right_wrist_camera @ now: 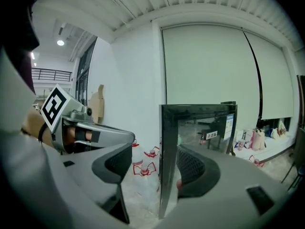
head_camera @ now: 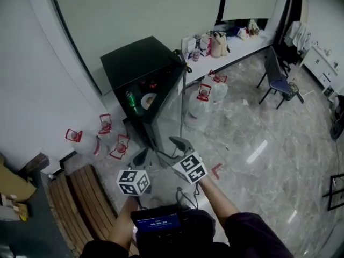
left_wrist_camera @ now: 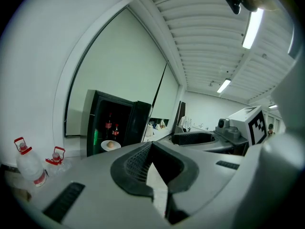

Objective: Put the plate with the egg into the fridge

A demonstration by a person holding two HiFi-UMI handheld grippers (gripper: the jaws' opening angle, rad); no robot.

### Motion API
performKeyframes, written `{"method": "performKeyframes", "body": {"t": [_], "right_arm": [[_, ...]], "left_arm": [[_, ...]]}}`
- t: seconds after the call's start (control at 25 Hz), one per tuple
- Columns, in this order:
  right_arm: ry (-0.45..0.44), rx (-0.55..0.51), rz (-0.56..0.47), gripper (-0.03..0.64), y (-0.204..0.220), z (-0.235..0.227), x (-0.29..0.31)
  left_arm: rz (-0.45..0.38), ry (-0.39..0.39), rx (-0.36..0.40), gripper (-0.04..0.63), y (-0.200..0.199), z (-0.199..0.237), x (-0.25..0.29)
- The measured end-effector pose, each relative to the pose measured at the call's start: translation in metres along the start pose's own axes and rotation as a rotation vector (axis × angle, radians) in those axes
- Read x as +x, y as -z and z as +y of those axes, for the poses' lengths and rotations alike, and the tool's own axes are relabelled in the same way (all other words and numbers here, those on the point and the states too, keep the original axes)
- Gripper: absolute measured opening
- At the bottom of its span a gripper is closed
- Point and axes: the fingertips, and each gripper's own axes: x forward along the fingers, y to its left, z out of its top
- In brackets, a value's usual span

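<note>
Your left claw (left_wrist_camera: 155,175) is pressed together, empty. Your right claw (right_wrist_camera: 151,173) gapes astride the door (right_wrist_camera: 165,142) edge, seemingly to swing it, since the plate with the egg (left_wrist_camera: 110,145) already sits inside the fridge (head_camera: 137,66).

Office-like room: marble floor (head_camera: 258,144), roller blinds (head_camera: 134,15), chair (head_camera: 278,83).

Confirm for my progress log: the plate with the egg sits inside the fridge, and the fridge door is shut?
The fridge door stands open, not shut; the left gripper view shows it. The plate with the egg does sit inside the fridge.
</note>
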Motion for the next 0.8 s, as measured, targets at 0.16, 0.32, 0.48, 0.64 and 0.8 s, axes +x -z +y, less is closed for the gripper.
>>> {"method": "performKeyframes", "body": {"t": [0.16,0.32,0.48,0.64,0.8], "right_arm": [[-0.012,-0.016,-0.002,0.249,-0.002,0.011,0.007],[-0.010,-0.027,-0.025,0.115,-0.007,0.015,0.009],[0.007,-0.038,-0.047,0.022,-0.010,0.017,0.007],[0.011,-0.045,-0.052,0.009,-0.013,0.015,0.006],[0.016,-0.038,-0.061,0.008,-0.012,0.014,0.003]], "left_arm": [[0.000,-0.003,0.000,0.009,0.000,0.006,-0.005],[-0.003,0.002,0.000,0.009,-0.001,0.007,-0.006],[-0.008,0.005,0.003,0.009,-0.002,0.006,-0.008],[-0.011,0.004,0.007,0.009,-0.005,0.004,-0.007],[-0.009,0.003,0.020,0.009,-0.003,0.001,-0.007]]}}
